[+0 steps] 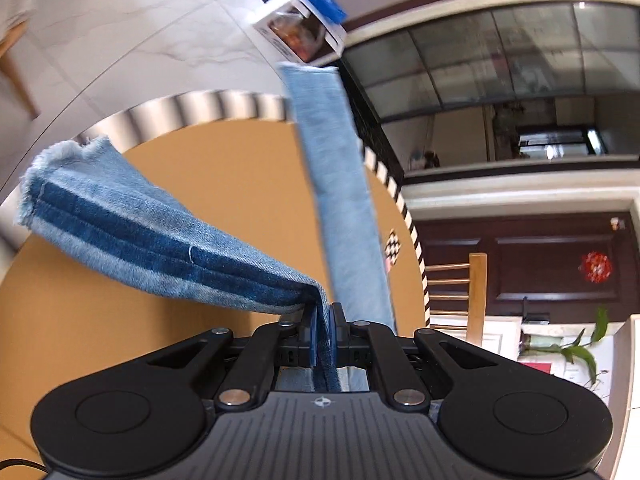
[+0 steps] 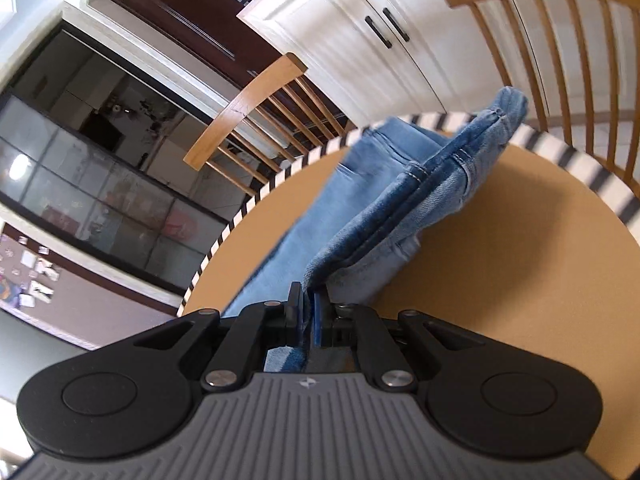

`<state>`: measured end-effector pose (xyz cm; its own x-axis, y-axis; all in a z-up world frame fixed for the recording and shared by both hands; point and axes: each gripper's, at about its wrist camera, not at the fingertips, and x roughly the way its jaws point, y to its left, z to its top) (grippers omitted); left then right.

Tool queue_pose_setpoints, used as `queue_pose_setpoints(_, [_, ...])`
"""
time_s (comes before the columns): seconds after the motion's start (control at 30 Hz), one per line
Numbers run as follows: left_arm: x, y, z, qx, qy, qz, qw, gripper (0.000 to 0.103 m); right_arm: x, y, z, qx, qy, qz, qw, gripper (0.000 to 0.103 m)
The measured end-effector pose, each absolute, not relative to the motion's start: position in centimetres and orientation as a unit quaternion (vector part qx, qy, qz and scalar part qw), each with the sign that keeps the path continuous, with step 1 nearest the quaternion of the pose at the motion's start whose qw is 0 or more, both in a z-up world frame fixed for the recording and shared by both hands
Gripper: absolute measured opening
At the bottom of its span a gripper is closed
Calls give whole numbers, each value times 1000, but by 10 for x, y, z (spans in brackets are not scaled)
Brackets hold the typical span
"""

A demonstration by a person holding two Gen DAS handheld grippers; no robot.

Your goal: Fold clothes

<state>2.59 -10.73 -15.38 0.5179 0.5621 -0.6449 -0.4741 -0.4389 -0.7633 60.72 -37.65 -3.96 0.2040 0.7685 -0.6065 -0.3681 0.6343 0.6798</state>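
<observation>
A round tan bench [image 1: 224, 184] with a striped rim fills mid-frame over pale floor tiles; wooden chairs [image 2: 256, 120] and white cabinets [image 2: 344, 40] stand behind. A white box [image 1: 298, 28] shows at top centre. Both left tongs [image 1: 323, 330] and right tongs [image 2: 306, 312] are clenched on the jeans [image 1: 160, 248], lifted above the bench

Each camera sits just behind its own tool, looking forward along the fingers, tilted, close above the round bench [image 1: 224, 184]. Both views share that bench [image 2: 500, 240], the jeans [image 1: 168, 248] [image 2: 400, 200] and the dark door behind.
</observation>
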Motion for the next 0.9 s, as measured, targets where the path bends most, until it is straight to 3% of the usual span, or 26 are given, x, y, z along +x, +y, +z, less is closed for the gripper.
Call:
queue_pose_setpoints(0.27, [63, 89, -165, -705, 61, 486, 513, 6, 635, -221, -32, 147, 508, 302, 793, 5])
queue_pose_setpoints(0.53, [97, 192, -205, -732, 146, 481, 461, 12, 657, -122, -100, 127, 508, 203, 828, 7])
queue_pose_setpoints(0.63, [101, 217, -214, -738, 166, 475, 450, 20, 659, -116, -120, 146, 503, 174, 834, 23])
queue_pose_setpoints(0.67, [100, 222, -215, -740, 169, 471, 450, 20, 659, -116, -124, 154, 504, 168, 833, 42])
queue_pose_setpoints(0.7, [99, 228, -215, -740, 174, 467, 451, 21, 659, -117, -127, 159, 504, 165, 833, 52])
queue_pose_setpoints(0.9, [76, 248, -204, -726, 183, 453, 485, 34, 638, -134, -117, 154, 465, 205, 847, 49])
